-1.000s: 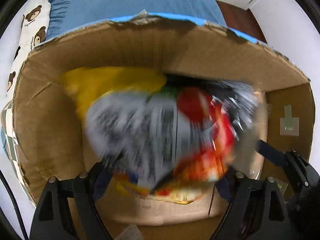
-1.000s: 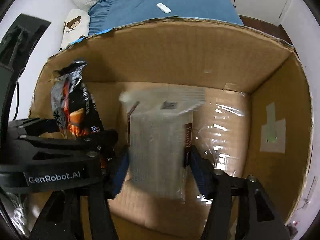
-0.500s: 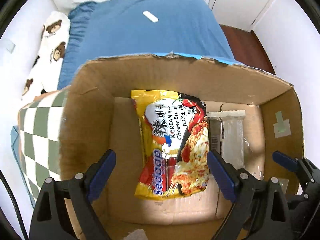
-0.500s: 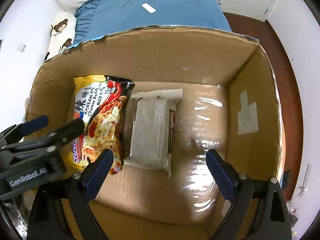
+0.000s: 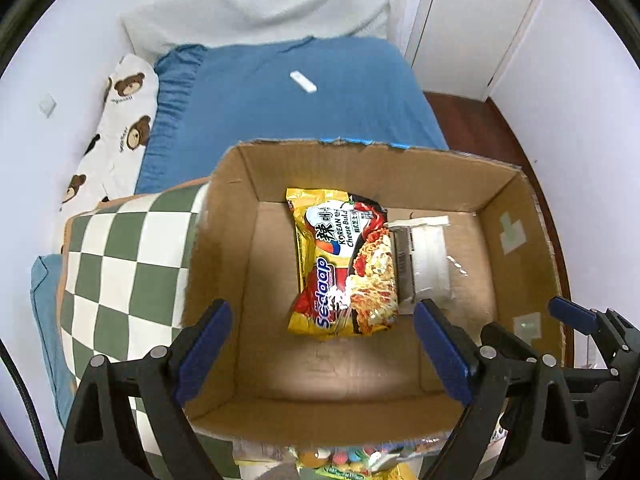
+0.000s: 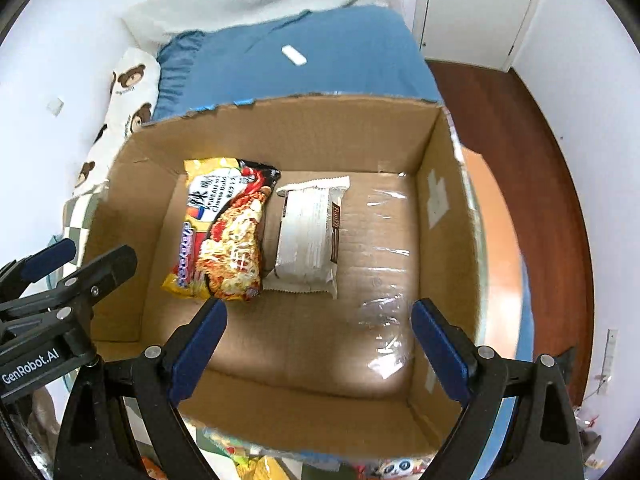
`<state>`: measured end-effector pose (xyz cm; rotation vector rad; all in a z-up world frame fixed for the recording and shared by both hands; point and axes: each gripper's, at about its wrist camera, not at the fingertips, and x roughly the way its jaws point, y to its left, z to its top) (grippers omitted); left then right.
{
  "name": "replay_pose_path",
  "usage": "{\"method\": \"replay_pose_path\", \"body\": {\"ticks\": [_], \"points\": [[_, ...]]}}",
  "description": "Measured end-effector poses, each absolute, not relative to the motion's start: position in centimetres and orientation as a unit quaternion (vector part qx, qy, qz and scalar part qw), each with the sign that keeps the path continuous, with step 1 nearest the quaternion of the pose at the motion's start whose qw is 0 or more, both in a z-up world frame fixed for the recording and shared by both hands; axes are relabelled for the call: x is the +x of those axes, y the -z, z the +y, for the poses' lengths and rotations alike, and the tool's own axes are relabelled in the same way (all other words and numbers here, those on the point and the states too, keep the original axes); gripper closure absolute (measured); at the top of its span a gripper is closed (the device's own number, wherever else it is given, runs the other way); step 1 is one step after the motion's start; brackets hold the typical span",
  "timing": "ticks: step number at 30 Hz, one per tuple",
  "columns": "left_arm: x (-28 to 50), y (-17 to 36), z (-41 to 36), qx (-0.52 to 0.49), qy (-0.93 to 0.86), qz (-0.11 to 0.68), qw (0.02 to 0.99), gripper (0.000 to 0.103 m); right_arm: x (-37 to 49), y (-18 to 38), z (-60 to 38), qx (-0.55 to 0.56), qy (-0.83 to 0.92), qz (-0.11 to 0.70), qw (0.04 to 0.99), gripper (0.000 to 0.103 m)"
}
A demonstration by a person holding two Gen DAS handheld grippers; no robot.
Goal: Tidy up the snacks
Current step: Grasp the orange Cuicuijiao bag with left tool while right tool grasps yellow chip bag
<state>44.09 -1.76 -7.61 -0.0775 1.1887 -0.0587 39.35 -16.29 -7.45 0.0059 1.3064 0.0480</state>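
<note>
Snacks (image 5: 352, 460) wait at the very bottom of both views, just under the near edge of the box (image 5: 320, 412). They are bright little packs, and only their tops peek out (too little shows to tell what each one is). My guess is these are the ones left to sort.

Next come the two grippers, both above the box and pointing down into it. The left gripper (image 5: 320, 344) has its blue fingers wide apart with nothing between them. The right gripper (image 6: 318, 344) is the same, fingers wide apart and empty. Their jaws have just been opening, and no snack is between them.

Farther in, on the box floor, two snacks lie flat. The noodle pack (image 5: 344, 260) is yellow and red, and it lies toward the left. The white pack (image 6: 310, 232) lies just beside it on the right, and their edges seem to touch. So two snacks look put away, side by side and neat. The right part of the floor is bare, with room for more.

Behind the box is a bed with a blue sheet (image 5: 288, 96).
</note>
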Motion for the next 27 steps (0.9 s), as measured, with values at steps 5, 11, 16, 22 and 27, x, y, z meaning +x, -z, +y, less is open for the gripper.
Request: {"method": "replay_pose_path", "body": {"ticks": [5,11,16,22,27], "points": [[41.3,4.8,-1.6,-0.043,0.029,0.529,0.847,0.010,36.0,3.8,-16.2,0.003,-0.020,0.574,0.819,0.007],[37.1,2.4,-0.4,-0.062,0.039,0.505,0.860,0.010,31.3,0.6,-15.9,0.017,-0.028,0.548,0.836,0.007],[30.9,3.7,1.5,-0.046,0.030,0.508,0.860,0.010,25.0,1.3,-15.6,0.039,-0.036,0.557,0.829,0.007],[21.9,10.1,4.7,-0.002,0.007,0.570,0.822,0.010,15.7,8.3,-15.8,0.133,-0.037,0.621,0.772,0.007],[14.2,18.2,8.5,0.023,-0.011,0.657,0.754,0.010,9.0,14.8,-16.1,0.146,-0.010,0.677,0.722,0.007]]}}
